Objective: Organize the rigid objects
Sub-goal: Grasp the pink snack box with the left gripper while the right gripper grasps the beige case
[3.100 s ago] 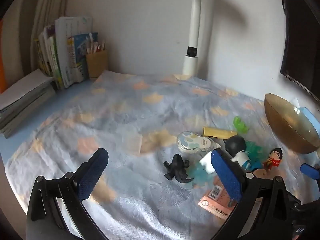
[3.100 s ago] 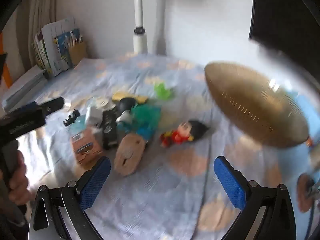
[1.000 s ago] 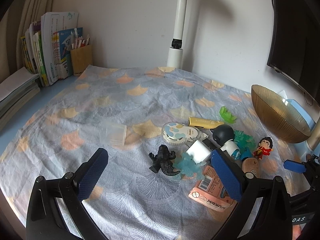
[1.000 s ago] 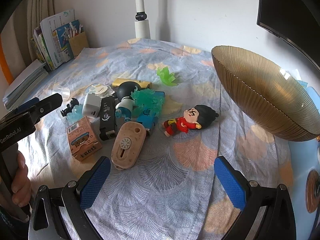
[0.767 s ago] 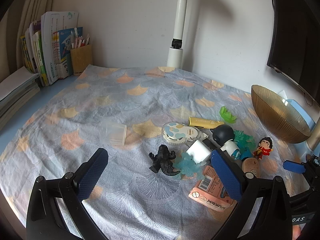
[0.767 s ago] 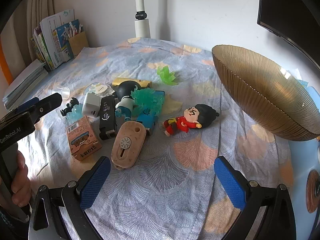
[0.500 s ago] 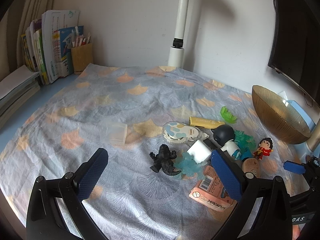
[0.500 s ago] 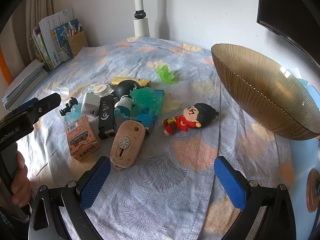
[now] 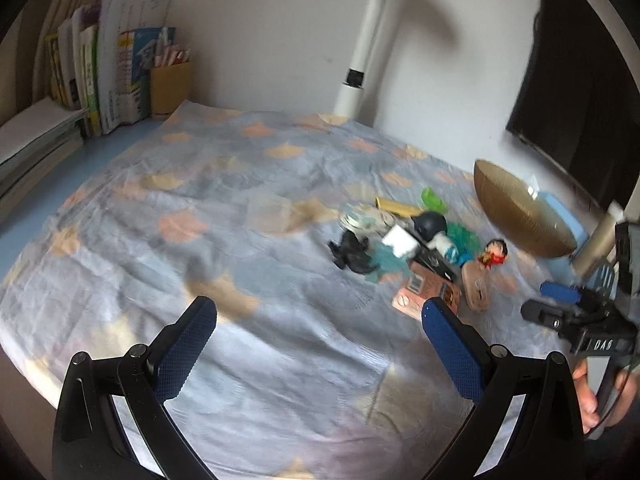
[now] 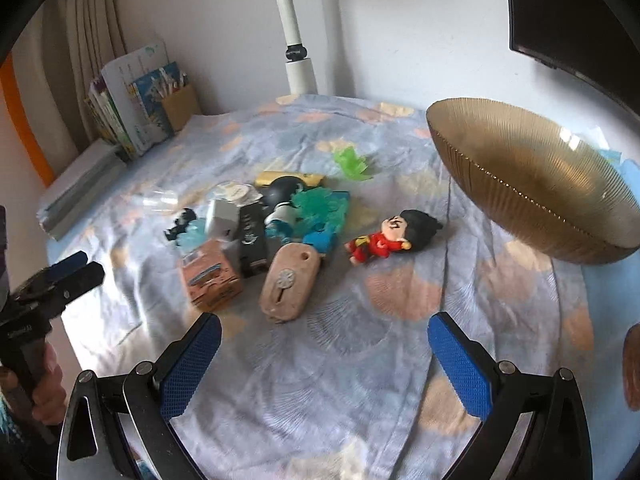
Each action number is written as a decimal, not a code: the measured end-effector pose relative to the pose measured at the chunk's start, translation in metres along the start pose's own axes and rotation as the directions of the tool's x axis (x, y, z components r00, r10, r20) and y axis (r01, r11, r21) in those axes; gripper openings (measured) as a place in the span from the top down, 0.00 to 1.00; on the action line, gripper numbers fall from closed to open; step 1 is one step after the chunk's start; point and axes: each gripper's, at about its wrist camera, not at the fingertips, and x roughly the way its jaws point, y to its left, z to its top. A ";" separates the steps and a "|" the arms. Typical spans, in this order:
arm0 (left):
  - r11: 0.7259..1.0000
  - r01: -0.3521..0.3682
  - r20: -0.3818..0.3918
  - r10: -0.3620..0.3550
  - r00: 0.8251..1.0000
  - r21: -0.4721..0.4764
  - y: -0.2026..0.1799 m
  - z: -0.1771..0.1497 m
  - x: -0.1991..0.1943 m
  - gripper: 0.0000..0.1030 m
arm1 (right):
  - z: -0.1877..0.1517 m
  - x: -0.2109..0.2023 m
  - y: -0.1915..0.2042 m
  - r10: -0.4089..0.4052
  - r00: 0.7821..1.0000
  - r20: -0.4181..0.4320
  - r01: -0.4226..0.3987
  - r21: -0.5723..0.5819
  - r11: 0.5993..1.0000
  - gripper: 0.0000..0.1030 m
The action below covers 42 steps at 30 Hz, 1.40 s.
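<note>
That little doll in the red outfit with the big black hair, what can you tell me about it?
The doll is a small cartoon figure, hard plastic by its look, with a big black-haired head, a pale face and a red suit trimmed in yellow. It lies on its back on the patterned cloth, head toward the gold bowl, feet toward the tan oval case. It lies slightly apart from the toy pile; nothing touches it.

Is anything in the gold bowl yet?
No, the gold bowl shows a bare ribbed interior; the toys lie on the cloth.
</note>
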 end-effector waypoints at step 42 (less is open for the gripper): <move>0.998 0.052 -0.281 -0.038 0.959 0.044 -0.068 -0.004 0.071 0.36 | 0.018 0.043 0.006 -0.054 0.986 -0.157 0.030 -0.154 0.988 0.61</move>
